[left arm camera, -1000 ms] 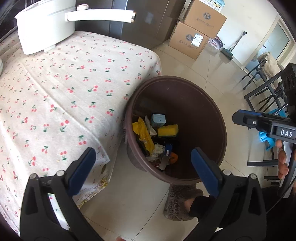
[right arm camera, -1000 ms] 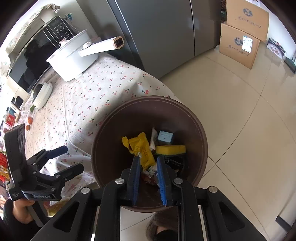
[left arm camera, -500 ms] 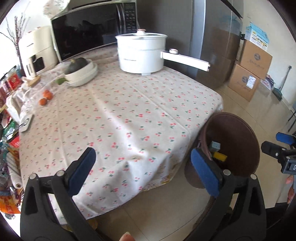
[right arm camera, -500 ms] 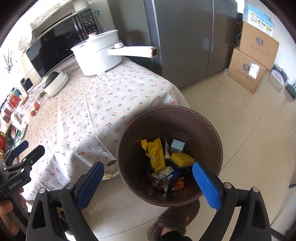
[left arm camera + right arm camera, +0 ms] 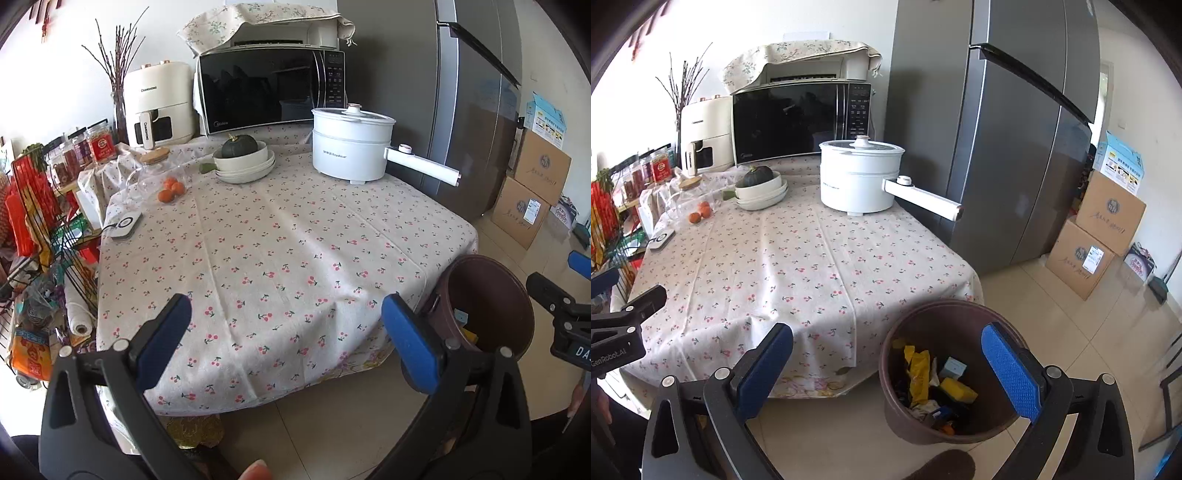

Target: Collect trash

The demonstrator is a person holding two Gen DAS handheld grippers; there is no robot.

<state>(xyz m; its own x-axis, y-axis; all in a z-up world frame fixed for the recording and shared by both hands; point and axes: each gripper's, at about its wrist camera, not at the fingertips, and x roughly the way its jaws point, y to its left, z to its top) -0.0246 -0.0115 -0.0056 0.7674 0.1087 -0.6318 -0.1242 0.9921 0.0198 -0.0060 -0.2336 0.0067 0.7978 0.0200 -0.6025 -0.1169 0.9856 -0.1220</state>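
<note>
Both grippers spread and empty by the table.
The left gripper point(image 5: 284, 339) hangs over the cloth point(image 5: 280, 236); the right gripper point(image 5: 886, 365) hangs wide beside the bin point(image 5: 964, 434), where the trash point(image 5: 918, 376) lies.

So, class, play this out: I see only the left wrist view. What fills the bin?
Observer: The bin holds a yellow wrapper, a sponge, a small blue box and other scraps.
Operator: Is the right gripper carrying anything?
Observer: No. The right gripper is open, with nothing between its fingers.
Operator: Anything on the floor by the bin?
Observer: A brown slipper, at the bin's near side.
</note>
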